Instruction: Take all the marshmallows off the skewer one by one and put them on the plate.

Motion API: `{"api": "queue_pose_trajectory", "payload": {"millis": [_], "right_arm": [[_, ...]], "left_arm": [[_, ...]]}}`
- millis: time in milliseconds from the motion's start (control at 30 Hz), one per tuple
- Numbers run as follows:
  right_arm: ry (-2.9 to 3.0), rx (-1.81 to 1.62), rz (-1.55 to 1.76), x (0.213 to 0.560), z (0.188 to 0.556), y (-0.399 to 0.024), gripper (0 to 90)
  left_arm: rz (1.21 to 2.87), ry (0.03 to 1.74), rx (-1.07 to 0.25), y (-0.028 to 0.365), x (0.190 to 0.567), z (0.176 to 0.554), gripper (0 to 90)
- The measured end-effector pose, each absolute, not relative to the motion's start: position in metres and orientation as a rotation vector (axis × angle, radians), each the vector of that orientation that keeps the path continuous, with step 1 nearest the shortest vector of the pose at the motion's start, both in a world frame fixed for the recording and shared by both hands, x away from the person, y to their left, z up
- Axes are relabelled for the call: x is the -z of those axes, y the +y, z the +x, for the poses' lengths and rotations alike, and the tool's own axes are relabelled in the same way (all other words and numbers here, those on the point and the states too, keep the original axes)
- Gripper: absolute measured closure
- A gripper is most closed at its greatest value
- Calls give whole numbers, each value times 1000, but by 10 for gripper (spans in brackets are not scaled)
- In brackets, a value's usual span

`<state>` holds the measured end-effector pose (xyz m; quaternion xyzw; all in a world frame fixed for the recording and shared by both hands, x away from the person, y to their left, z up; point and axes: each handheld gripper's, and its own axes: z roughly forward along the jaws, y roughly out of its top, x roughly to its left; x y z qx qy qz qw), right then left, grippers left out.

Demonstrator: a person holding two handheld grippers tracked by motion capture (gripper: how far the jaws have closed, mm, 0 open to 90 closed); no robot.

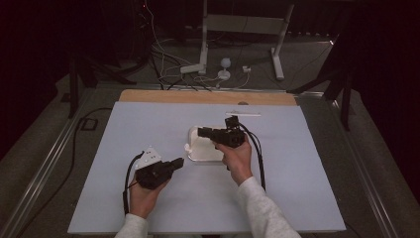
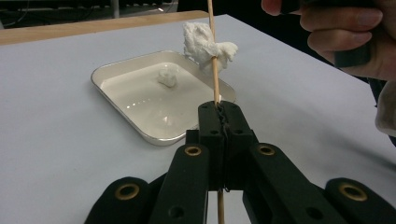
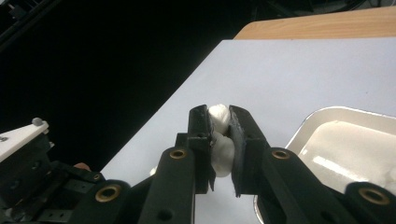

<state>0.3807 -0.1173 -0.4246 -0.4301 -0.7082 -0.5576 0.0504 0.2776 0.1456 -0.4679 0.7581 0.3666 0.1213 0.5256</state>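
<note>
My left gripper (image 2: 219, 109) pinched a thin wooden skewer (image 2: 214, 56) mid-frame; my right gripper (image 3: 218, 122) squeezed a white marshmallow lump (image 3: 219, 140) at centre

The left gripper (image 2: 219, 116) has its jaws pressed tight together; the right gripper (image 3: 219, 135), raised higher, clamps with jaws slightly parted
</note>
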Motion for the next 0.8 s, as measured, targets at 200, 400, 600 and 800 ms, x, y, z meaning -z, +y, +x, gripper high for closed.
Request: {"api": "queue_pose_trajectory", "payload": {"millis": [200,400,600,800], "right_arm": [[-2143,1710,-1347,424,384,-122,810],[-2129,1774,-1422,409,393,-157,808],[-2400,1647,-1408,414,390,-150,784],[-2495,1528,-1451,432,396,-143,760]], "left_arm": [[1830,880,-297,147,468,277,900],[1784,929,-281,161,471,279,900],[1777,933,-282,157,471,279,900],[1777,953,-272,158,474,281,899]]}}
